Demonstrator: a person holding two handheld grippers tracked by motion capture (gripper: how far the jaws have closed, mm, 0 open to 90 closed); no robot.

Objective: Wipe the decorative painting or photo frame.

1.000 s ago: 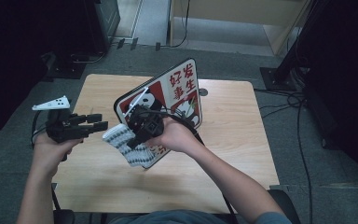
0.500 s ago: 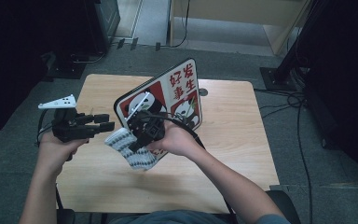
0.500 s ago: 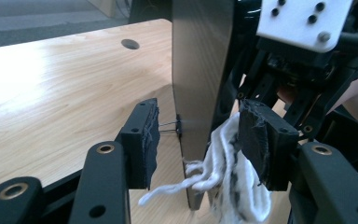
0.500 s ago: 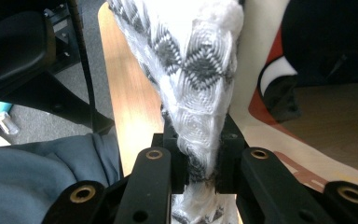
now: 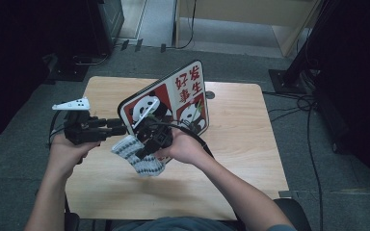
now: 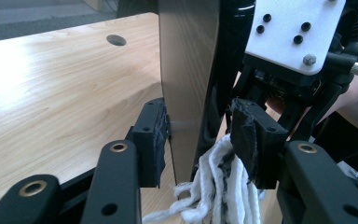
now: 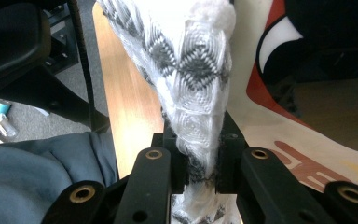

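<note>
Knitted cloth (image 5: 139,156), glossy board (image 5: 173,98), wooden table (image 5: 241,139)

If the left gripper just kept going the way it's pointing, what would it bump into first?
Probably the panda tray: its edge already stands between the left gripper's jaws, which have just been closing. The cloth hangs there too, and the right gripper sits just behind. Depth is hard to judge.
</note>
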